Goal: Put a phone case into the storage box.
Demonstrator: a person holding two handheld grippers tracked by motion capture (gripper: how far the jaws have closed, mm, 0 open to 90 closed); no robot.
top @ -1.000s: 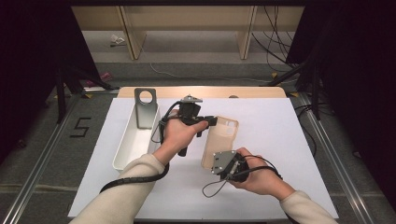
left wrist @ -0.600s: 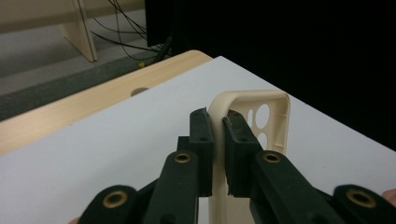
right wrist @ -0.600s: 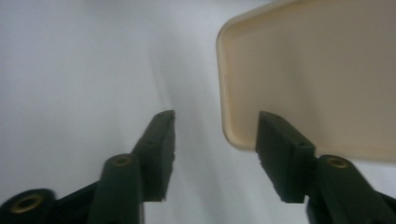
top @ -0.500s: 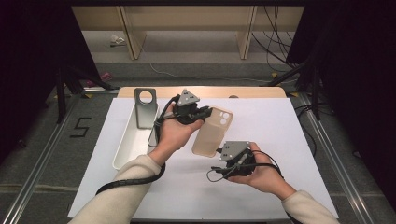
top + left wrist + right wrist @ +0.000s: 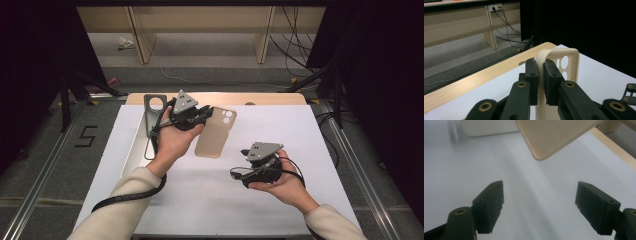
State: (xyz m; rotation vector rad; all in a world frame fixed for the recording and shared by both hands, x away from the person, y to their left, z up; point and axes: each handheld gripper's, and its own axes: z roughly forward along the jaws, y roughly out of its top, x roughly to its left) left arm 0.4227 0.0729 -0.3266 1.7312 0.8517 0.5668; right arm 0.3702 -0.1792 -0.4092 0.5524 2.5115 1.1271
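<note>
A beige phone case (image 5: 215, 136) hangs tilted above the white mat. My left gripper (image 5: 202, 116) is shut on its upper edge beside the camera cut-out. In the left gripper view the black jaws (image 5: 541, 65) pinch the case's rim (image 5: 570, 56) from both sides. My right gripper (image 5: 239, 173) rests in a hand to the lower right of the case, apart from it. Its jaws (image 5: 541, 195) have just been opening and stand open with nothing between them. The case's lower corner (image 5: 549, 137) hangs ahead of them.
A long white tray (image 5: 131, 152) lies at the mat's left side, with a dark grey case (image 5: 151, 109) leaning at its far end. The wooden table edge (image 5: 260, 98) runs along the back. Dark stands and cables flank the table.
The right gripper opened, let go of the case's lower end and drew back to the right. The left gripper carried the case up and to the left.
</note>
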